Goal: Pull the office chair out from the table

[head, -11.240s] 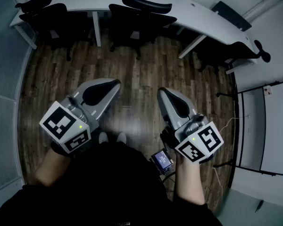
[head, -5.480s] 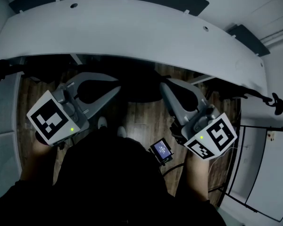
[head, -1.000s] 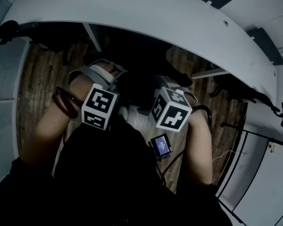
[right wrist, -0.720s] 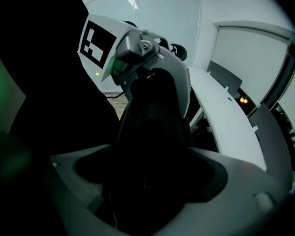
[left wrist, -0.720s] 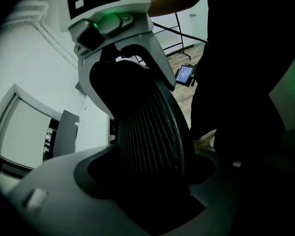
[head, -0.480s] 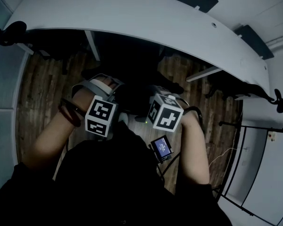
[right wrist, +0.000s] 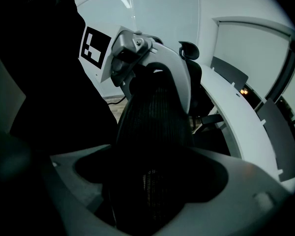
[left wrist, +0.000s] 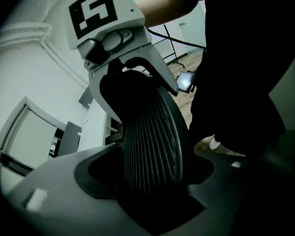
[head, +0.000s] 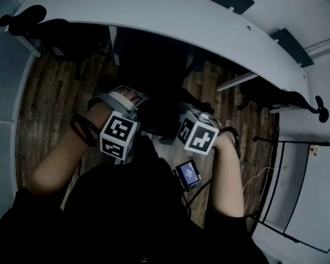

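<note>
The office chair [head: 154, 76] stands directly in front of the person. Its back is turned toward them, and its seat side points in under the near edge of the curved white table [head: 170, 15]. Its mesh headrest [head: 157, 114] sits clear of the tabletop, just in front of the person's body. The headrest's long axis runs side to side, roughly along the table edge.

The left gripper [head: 129, 100] is clamped on the left end of the headrest [left wrist: 152, 146], with the ribbed mesh filling the gap between its jaws. The right gripper [head: 184, 111] is closed on the opposite end [right wrist: 155, 127] in the same way. Each gripper view shows the other gripper at the far end of the headrest.

Three chairs are visible in all. Besides the gripped one, a second chair [head: 71, 37] stands at the table's left end and a third chair [head: 280, 98] at its right end. One small lit screen [head: 188, 174] hangs at the person's waist above the wooden floor [head: 44, 103].
</note>
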`<state>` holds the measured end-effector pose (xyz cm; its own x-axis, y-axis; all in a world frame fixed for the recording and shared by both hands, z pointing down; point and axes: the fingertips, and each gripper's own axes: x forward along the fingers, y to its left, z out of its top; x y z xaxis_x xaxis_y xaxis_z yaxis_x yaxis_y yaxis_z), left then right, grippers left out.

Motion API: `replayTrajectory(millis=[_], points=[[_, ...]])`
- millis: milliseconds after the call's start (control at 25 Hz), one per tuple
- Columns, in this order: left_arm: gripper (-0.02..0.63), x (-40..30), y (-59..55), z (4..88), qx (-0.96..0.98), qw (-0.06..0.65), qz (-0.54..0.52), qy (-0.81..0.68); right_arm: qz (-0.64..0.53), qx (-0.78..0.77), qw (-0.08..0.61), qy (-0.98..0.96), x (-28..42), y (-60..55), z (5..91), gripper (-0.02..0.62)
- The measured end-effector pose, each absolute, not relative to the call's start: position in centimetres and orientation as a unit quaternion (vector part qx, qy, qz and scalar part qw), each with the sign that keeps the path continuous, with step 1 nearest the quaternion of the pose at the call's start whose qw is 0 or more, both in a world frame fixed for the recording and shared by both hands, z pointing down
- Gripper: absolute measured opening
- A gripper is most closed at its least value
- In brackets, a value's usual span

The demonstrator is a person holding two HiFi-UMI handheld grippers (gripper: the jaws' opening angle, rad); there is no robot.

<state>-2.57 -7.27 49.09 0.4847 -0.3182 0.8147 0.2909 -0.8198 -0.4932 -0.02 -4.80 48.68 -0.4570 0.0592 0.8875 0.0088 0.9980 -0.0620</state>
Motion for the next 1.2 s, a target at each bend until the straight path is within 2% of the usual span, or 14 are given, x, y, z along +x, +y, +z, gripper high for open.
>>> replayTrajectory(millis=[520, 960, 1200], points=[[0.336, -5.8, 2.4, 49.8, -0.799, 0.326, -0.505, 0.011, 0.019, 0.004, 0.526, -0.850, -3.3, 4.9, 49.6, 0.437], [0.316, -4.4, 10.5, 48.3, -0.819, 0.336, -0.465, 0.027, 0.013, -0.013, 0.521, -0.853, -2.3, 12.7, 48.9, 0.436], [0.311, -2.0, 14.6, 48.6, -0.813, 0.330, -0.479, 0.035, -0.003, -0.015, 0.525, -0.851, 0.6, 16.3, 49.1, 0.436]])
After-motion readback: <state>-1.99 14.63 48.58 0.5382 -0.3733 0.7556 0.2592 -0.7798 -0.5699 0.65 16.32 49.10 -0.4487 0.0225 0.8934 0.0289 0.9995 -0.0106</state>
